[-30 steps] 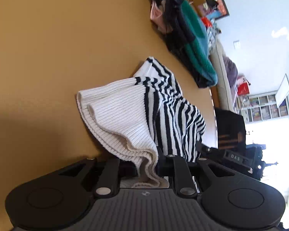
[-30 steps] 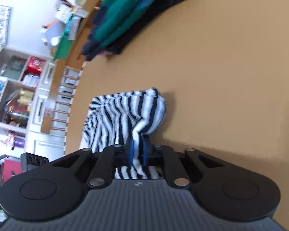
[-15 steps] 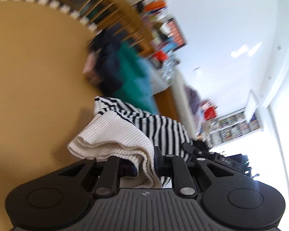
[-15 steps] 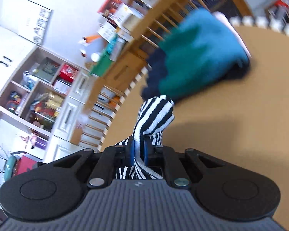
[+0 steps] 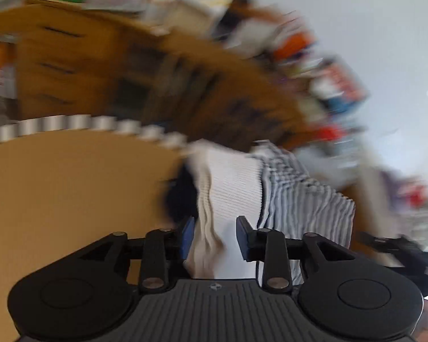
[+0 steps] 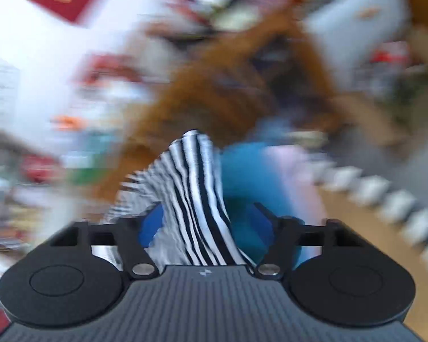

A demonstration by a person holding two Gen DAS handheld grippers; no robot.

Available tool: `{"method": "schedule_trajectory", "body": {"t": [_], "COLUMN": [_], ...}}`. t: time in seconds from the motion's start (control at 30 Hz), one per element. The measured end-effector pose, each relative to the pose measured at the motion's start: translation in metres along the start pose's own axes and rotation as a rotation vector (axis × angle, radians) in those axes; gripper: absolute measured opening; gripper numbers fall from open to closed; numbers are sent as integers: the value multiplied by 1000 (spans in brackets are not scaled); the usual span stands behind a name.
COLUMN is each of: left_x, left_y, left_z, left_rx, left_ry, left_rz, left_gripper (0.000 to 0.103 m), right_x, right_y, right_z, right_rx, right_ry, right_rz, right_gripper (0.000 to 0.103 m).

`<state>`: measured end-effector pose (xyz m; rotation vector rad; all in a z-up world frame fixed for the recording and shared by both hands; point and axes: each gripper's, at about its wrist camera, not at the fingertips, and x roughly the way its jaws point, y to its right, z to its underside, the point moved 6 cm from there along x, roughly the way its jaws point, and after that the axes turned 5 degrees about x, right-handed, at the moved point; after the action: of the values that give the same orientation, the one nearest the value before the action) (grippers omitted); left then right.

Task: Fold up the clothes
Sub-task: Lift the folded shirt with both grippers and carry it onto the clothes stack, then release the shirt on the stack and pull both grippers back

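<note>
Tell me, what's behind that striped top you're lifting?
Behind the striped top a blurred blue-green clothes pile and wooden furniture show; the fabric covers whatever lies directly behind it.

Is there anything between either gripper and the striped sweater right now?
Nothing visible. The striped sweater already lies between the jaws of the right gripper and left gripper; both have just been opening.

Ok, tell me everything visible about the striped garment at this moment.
The striped garment is a ribbed knit, black and white stripes with a plain white band, soft and bunched. It is lifted, with its folds rising between both sets of jaws. The left gripper has just been opening and the white band sits between its blue pads, the right pad clear of it. The right gripper has also just been opening; its jaws stand wide of the striped fold. Blur hides finer detail.
</note>
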<state>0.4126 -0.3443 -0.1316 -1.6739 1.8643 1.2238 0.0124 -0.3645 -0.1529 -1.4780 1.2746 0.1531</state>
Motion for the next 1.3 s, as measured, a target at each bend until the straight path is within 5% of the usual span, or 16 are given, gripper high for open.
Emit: {"method": "schedule_trajectory", "body": {"t": [0.07, 0.13, 0.23, 0.3, 0.4, 0.47, 0.53, 0.57, 0.6, 0.63, 0.7, 0.83, 1.03, 1.3], "left_x": [-4, -15, -18, 2, 43, 45, 33, 25, 16, 3, -28, -76, -98, -110], "left_y": [2, 23, 71, 89, 80, 73, 74, 78, 84, 90, 105, 131, 139, 133], "left_z": [13, 26, 49, 72, 104, 115, 116, 114, 112, 112, 119, 134, 166, 186], "left_rx": [60, 104, 224, 298, 306, 285, 272, 290, 308, 330, 388, 470, 424, 375], "left_ry": [82, 157, 221, 166, 22, 24, 31, 43, 54, 68, 130, 169, 128, 109], "left_rz": [-50, 38, 129, 116, -10, -9, -25, -39, -52, -62, -103, -119, -108, -126], "left_gripper": [21, 21, 23, 26, 13, 9, 9, 12, 25, 56, 87, 103, 103, 103], "right_x": [4, -1, -1, 8, 30, 37, 30, 20, 5, -12, -50, -98, -126, -140], "right_y": [16, 14, -9, -18, -8, 1, -4, -12, -20, -28, -40, -46, -34, -37], "right_z": [4, 16, 46, 65, 83, 88, 86, 86, 87, 91, 107, 150, 194, 206], "right_rx": [-55, -143, -308, -403, -487, -501, -492, -493, -500, -514, -557, -593, -569, -562], "right_ry": [51, 90, 99, 96, 19, 6, 21, 44, 82, 121, 191, 245, 236, 229], "right_rz": [-16, -100, -164, -138, -11, 25, 30, 19, -9, -31, -18, -19, 34, 36], "right_gripper": [36, 28, 30, 33, 27, 18, 21, 25, 26, 29, 41, 66, 73, 77]}}
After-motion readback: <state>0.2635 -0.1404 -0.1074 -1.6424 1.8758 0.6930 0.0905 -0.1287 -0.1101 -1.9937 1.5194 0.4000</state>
